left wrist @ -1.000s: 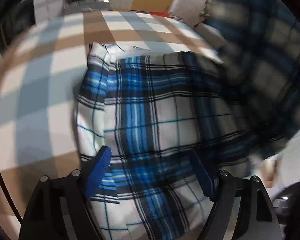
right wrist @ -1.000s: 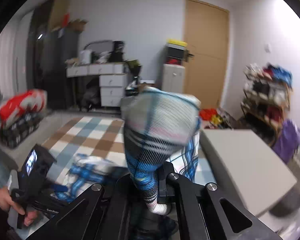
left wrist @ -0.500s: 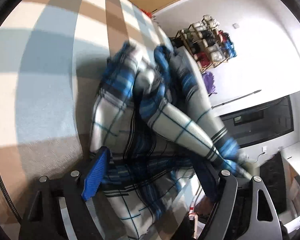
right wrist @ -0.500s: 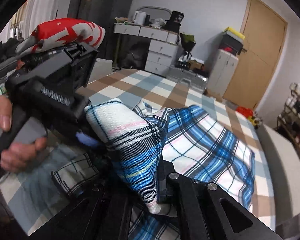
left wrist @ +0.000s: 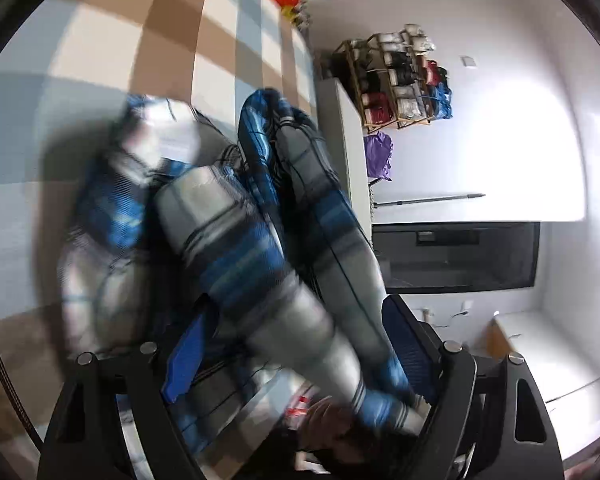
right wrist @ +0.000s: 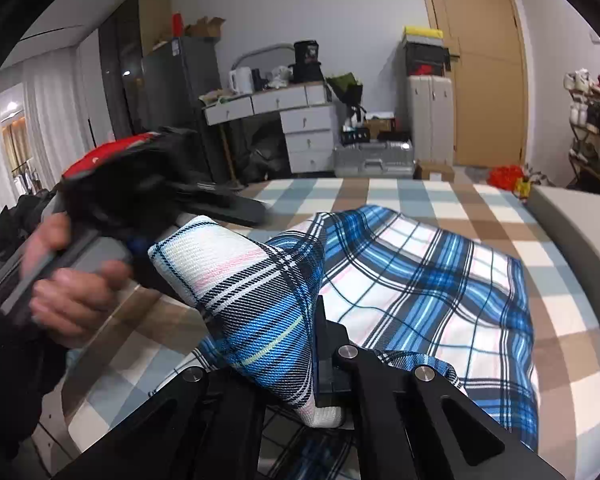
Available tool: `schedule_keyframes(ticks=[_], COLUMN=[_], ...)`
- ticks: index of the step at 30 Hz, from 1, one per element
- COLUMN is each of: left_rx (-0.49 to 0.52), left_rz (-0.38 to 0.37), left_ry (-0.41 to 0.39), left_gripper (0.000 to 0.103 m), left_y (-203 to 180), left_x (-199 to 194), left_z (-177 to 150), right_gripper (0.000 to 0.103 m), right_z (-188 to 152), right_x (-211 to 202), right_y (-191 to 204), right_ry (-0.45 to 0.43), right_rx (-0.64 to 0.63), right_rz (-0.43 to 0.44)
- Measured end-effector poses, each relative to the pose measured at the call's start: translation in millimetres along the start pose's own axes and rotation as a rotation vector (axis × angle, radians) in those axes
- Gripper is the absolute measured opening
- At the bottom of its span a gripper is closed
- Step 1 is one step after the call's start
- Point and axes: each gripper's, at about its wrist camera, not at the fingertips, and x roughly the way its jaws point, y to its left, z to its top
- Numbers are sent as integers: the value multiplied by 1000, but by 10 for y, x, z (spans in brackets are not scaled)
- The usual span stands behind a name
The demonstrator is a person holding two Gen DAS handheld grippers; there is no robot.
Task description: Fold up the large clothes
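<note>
1. The bed with the brown, white and pale-blue checked cover [right wrist: 440,196] now fills the lower right-wrist view; a second ago that camera looked level across the room at the desk and door, so the carried edge is probably coming down to be laid.
2. The blue, white and black plaid flannel garment [right wrist: 428,280] lies spread on the right half of the bed, 1 end lifted toward the near left. That lifted fold has swung over the flat part, so a fold is likely under way.
3. The right claw [right wrist: 320,364] is clamped tight on a bunched corner of the plaid.
4. The left claw [left wrist: 300,352] stands wide; blurred plaid cloth runs between its blue pads [left wrist: 184,360], but whether they press it I cannot tell.
5. Only the right-wrist view shows the person's hand [right wrist: 64,276] on the left tool's handle; only the left-wrist view, now rolled sideways, shows the wooden shoe rack [left wrist: 396,80] in full and the dark screen [left wrist: 456,256].
</note>
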Motion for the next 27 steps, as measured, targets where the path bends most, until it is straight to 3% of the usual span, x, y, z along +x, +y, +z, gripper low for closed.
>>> schedule_keyframes(ticks=[5,12,13,15,16,17,20,24,27], left_rx=[-97,-7,8,68,109,144,206,298,343], left_rz=[68,327,356,424,473,496,515,551,529], left_ry=[9,128,130,141,145,149,138,121,114], left_gripper=[80,80,75,43,20,14,8,6,6], left_y=[-163,-521,-562,-663,-710,-773,-975,-1207,-1356], left_x=[251,643,666,675,666,642,593,577,565], left_z=[280,417,423,434,424,409,373,265,260], right_gripper=[2,2,2,2,2,2,2,2,2], right_z=[-82,-245,-277,-261,-239,-215,-147,-105,-21], right_x=[-49,79,68,49,21,2,-82,-112,-271], right_y=[72,134,162,191,215,229,299,319,365], right_ry=[-7,51,55,38,22,7,-40,-55,-110], right_rx=[-59,-131,-136,-152,-168,-181,-226,-225,-222], right_rz=[-3,-6,-9,-12,-20,-27,-52,-66,-94])
